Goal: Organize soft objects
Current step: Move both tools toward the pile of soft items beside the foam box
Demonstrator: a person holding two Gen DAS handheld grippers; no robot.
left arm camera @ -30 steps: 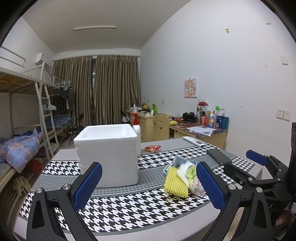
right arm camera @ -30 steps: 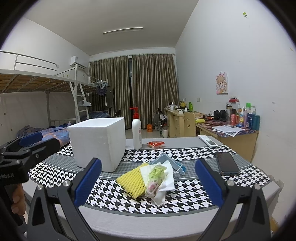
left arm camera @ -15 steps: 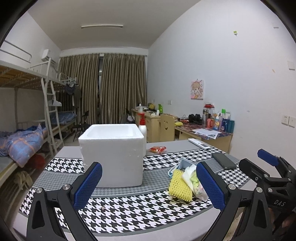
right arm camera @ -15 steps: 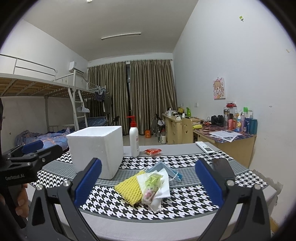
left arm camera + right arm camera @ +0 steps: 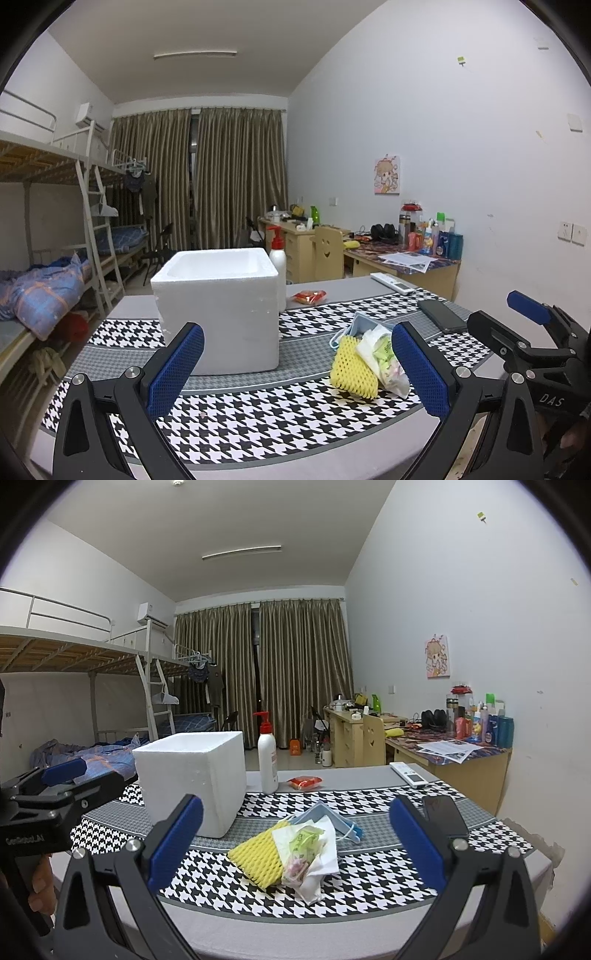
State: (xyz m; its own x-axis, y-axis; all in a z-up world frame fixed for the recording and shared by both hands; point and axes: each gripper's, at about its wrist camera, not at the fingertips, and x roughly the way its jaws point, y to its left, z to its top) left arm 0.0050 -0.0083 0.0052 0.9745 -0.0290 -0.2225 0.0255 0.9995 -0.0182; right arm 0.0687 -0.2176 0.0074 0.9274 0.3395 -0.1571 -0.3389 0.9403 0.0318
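Observation:
A yellow foam net sleeve (image 5: 352, 371) (image 5: 256, 853), a white plastic bag with green and pink packets (image 5: 384, 363) (image 5: 308, 849) and a blue face mask (image 5: 356, 325) (image 5: 332, 821) lie in a pile on the houndstooth tablecloth (image 5: 258, 417). An open white foam box (image 5: 218, 308) (image 5: 192, 775) stands to their left. My left gripper (image 5: 295, 369) is open and empty, in front of the table edge, facing box and pile. My right gripper (image 5: 295, 843) is open and empty, in front of the pile.
A white pump bottle (image 5: 267, 758) stands behind the box. A red snack packet (image 5: 304, 782), a white remote (image 5: 408, 773) and a black phone (image 5: 443, 814) lie on the far and right parts of the table. A bunk bed stands left, desks right.
Both grippers have drawn back a little and tilted up, so the table sits lower in both views. Nothing on the table has moved. Both stay open.

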